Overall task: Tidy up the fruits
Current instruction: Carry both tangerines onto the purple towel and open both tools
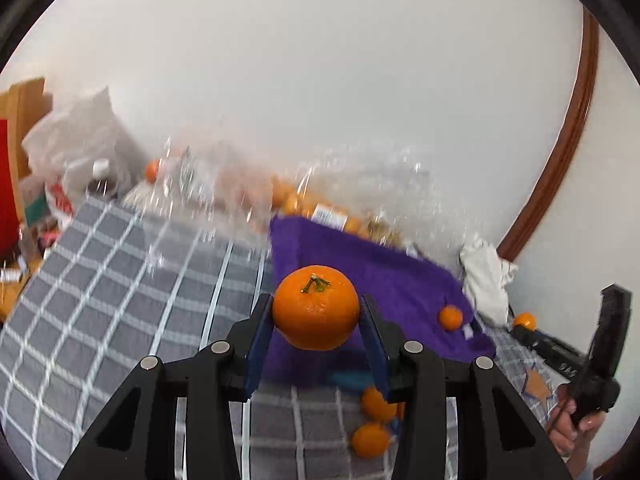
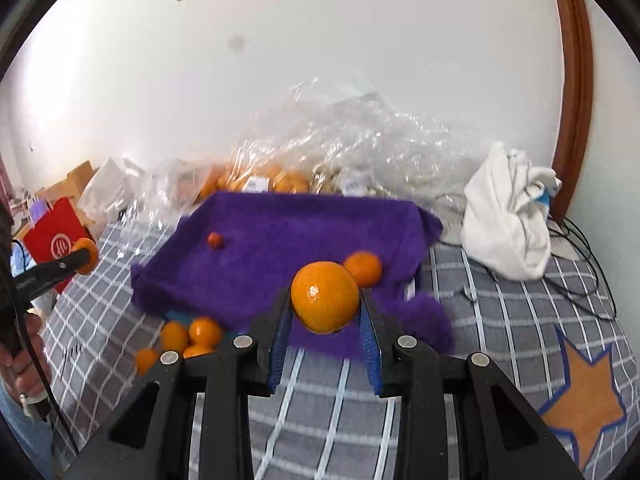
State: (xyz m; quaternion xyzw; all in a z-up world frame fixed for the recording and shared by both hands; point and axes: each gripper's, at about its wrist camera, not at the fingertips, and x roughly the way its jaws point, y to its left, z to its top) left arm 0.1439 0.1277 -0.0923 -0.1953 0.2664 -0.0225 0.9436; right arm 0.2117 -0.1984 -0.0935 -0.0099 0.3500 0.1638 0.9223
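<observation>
My left gripper (image 1: 316,312) is shut on a mandarin (image 1: 316,307), stem up, held above the near edge of a purple towel (image 1: 372,268). My right gripper (image 2: 325,300) is shut on another mandarin (image 2: 325,297) over the towel's (image 2: 280,240) front edge. One mandarin (image 2: 363,269) and a small red-orange fruit (image 2: 215,239) lie on the towel. Several mandarins (image 2: 188,338) lie in a cluster on the checked bedcover, also seen in the left wrist view (image 1: 374,420). The left gripper with its fruit shows at the left of the right wrist view (image 2: 86,256).
A clear plastic bag (image 2: 320,152) holding more mandarins lies behind the towel by the wall. A white cloth bag (image 2: 508,216) and cables sit to the right. A red paper bag (image 2: 52,236) and boxes stand left. The grey checked bedcover (image 2: 500,320) has an orange star patch (image 2: 584,400).
</observation>
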